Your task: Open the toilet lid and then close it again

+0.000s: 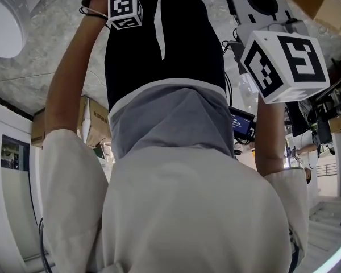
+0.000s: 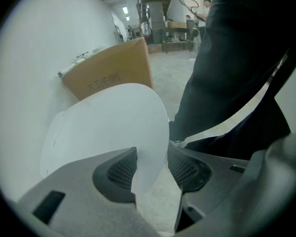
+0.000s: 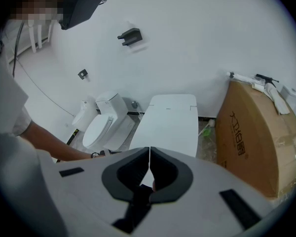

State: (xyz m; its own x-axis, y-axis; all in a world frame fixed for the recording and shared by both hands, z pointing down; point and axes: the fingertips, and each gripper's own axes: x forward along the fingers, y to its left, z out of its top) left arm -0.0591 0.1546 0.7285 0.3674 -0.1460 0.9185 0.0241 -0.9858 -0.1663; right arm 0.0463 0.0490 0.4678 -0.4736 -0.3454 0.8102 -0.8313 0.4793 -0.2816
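Note:
The white toilet lid fills the left gripper view. Its rounded front edge runs in between the jaws of my left gripper. The lid lies against the left pad, while a strip of floor shows between its edge and the right pad, so the jaws stand open around it. The right gripper view has the same lid below and ahead, seen from above. My right gripper hangs over its near end, shut with nothing between the jaws. Only the marker cubes show in the head view.
A large cardboard box leans on the wall right of the toilet. A second white toilet stands to the left. The person's body and arms fill the head view. A grey stone floor lies beyond.

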